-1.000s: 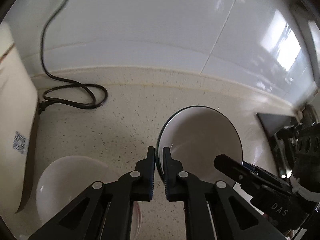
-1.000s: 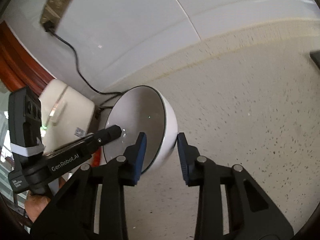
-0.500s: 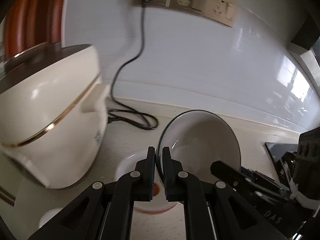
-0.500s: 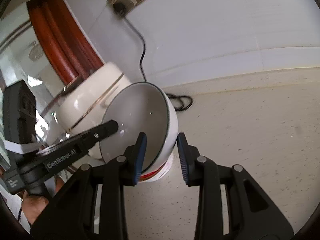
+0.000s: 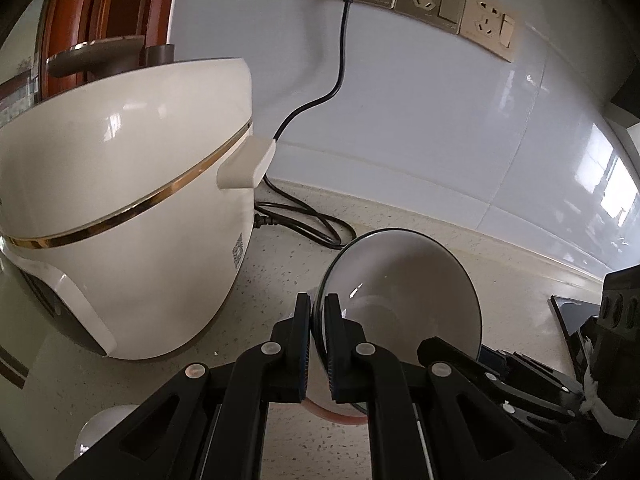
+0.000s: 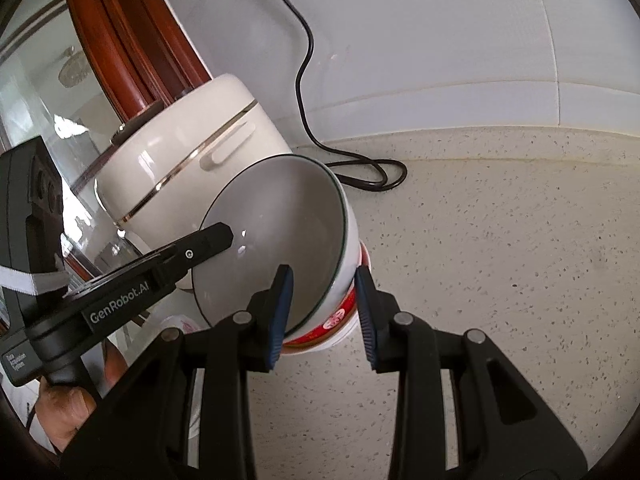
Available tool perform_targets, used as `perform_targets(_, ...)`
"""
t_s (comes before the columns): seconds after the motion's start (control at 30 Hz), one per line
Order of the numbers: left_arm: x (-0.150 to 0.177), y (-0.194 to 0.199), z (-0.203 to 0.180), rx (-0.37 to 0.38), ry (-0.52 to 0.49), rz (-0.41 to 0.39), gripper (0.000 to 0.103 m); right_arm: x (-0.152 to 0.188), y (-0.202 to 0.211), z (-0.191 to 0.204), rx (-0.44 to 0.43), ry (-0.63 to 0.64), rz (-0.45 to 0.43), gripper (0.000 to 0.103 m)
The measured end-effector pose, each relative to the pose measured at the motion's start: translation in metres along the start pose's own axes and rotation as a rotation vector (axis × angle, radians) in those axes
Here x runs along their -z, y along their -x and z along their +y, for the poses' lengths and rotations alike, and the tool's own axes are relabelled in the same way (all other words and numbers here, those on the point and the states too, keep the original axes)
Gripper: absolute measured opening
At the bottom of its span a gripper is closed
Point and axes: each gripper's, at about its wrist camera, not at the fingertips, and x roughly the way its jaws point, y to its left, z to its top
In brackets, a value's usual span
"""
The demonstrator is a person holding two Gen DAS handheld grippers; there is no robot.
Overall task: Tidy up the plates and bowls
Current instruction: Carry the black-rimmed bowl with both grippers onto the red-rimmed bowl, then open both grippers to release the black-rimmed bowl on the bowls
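Your left gripper (image 5: 317,332) stays clamped on the near-left rim of the dark-rimmed bowl (image 5: 400,292). In the last second you have carried it from bare counter (image 6: 500,260) to tilt over the red-patterned bowl (image 6: 336,320) beside the rice cooker (image 5: 120,220). Your right gripper (image 6: 323,312) straddles its right rim, jaws apart. Nesting appears imminent.

Speckled countertop (image 6: 500,280) under rice cooker (image 5: 120,220), cord (image 6: 360,176).
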Motion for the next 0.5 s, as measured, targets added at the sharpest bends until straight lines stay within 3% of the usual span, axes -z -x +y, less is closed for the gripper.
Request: perform_targets(0.5,0.008,-0.012,0.013,0.014,0.039,0.065,0.006,0.005,-0.008,0.014,0.093,0.107,0.02,0.038)
